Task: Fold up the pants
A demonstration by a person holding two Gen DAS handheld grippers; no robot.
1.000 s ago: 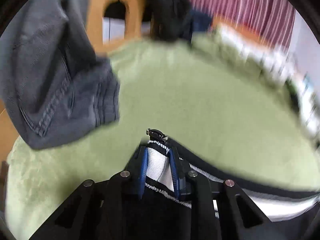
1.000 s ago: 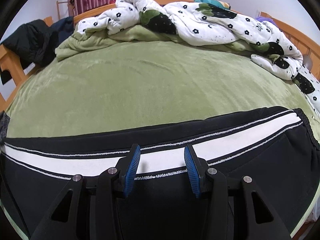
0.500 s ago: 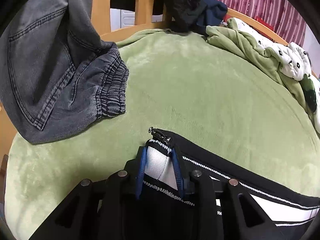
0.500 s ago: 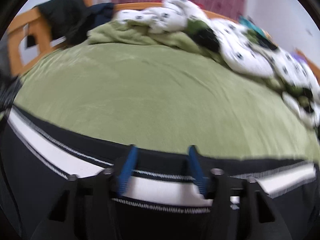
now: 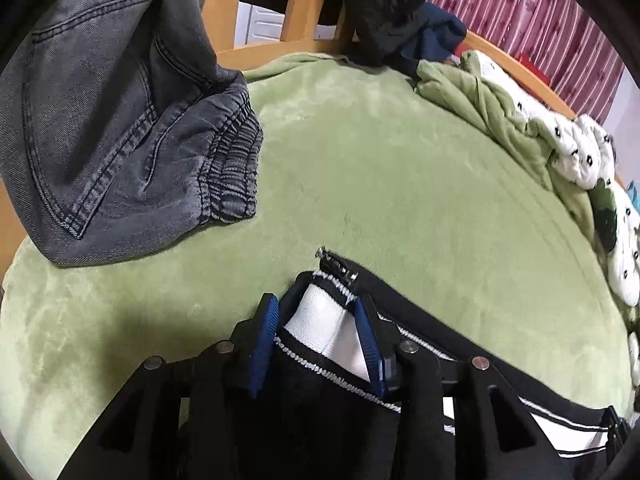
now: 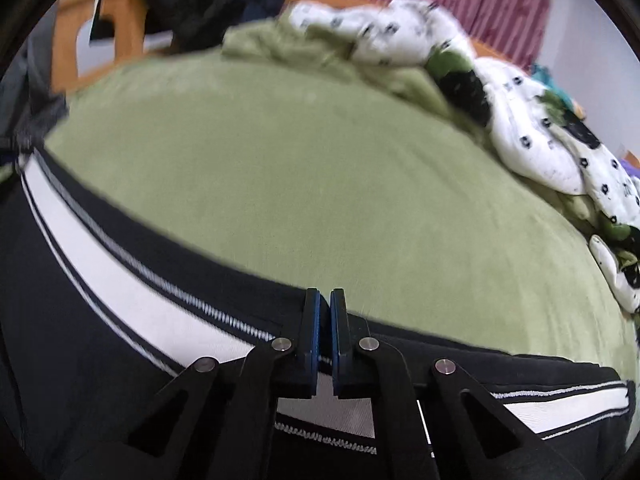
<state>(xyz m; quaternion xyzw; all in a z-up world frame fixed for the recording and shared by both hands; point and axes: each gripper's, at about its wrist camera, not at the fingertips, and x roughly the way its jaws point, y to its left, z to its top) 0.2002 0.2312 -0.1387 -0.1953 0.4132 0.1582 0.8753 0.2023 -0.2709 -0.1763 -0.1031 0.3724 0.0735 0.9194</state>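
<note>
Black pants (image 6: pixel 100 364) with a white side stripe lie along the near edge of the green bed. In the left wrist view my left gripper (image 5: pixel 320 312) grips the pants' (image 5: pixel 328 392) zippered end, its blue pads pressing the white stripe. In the right wrist view my right gripper (image 6: pixel 325 300) has its blue pads almost together, pinching the black upper edge of the pants midway along.
The green blanket (image 5: pixel 400 184) covers the bed. Grey jeans (image 5: pixel 120 120) lie at its left edge near the wooden bed frame (image 5: pixel 304 12). A crumpled white dotted quilt (image 6: pixel 540 120) lies at the far right. Dark clothes (image 5: pixel 384 4) hang on the frame.
My right gripper has closed from open onto the pants' upper edge and swung left. My left gripper keeps its hold on the pants' end.
</note>
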